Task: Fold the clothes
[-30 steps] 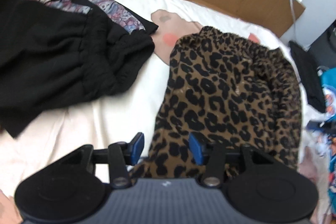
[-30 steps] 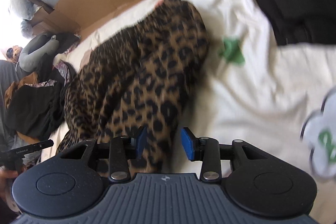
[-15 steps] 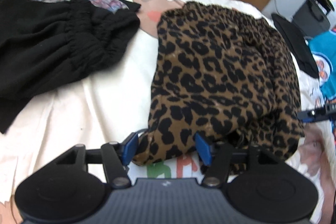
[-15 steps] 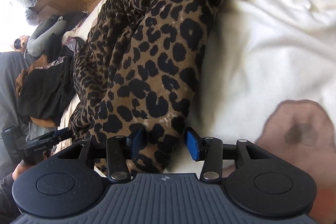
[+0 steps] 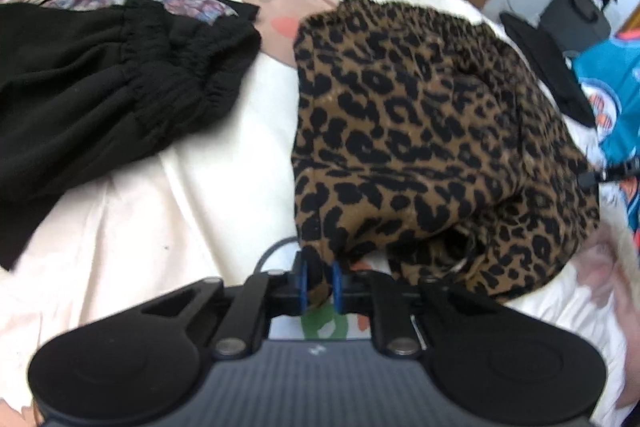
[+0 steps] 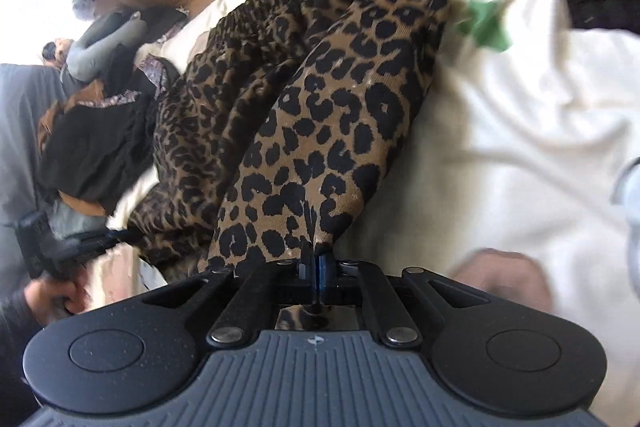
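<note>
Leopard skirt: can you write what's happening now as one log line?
step: fold | left gripper: shut on leopard skirt | right gripper: shut on leopard skirt | surface: white sheet

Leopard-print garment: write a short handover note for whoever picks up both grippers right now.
Left gripper: shut on the near corner of the leopard-print garment.
Right gripper: shut on another near corner of it.
The garment lies bunched on the white bedsheet, with the black clothes piled apart from it on its left.
Done: both corners gripped.
Left: lift, spread, fold it, then likely the black pile.
</note>
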